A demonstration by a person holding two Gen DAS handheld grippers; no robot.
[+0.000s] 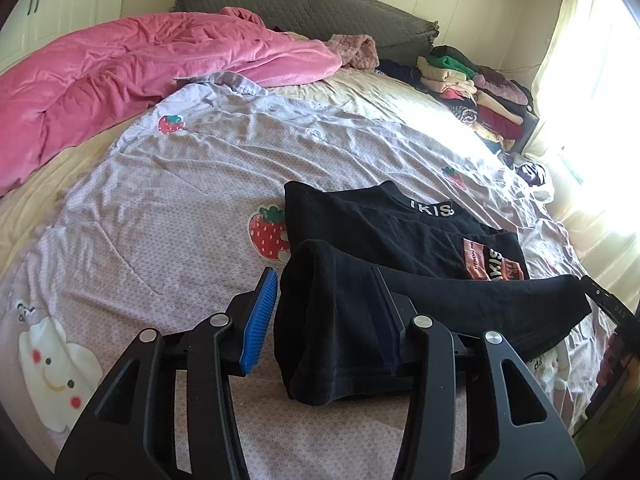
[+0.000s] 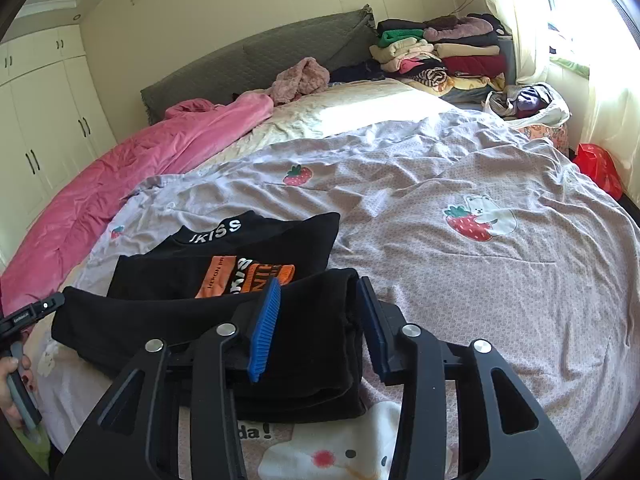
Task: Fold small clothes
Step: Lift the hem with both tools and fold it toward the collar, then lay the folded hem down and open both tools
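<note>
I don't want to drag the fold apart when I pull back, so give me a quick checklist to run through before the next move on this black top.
1. Left gripper released: ok, the blue pad stands off the cloth, jaws apart.
2. Right gripper released: ok, both pads clear of the fabric, though the fold lies between them.
3. Bottom of the black top folded up over the body: ok, the doubled edge lies across it.
4. Fold edge straight: cannot tell, the grippers hide part of it.
5. Collar lying flat: ok.
6. Bedsheet smooth under the top: not ok, it is wrinkled all around.
</note>
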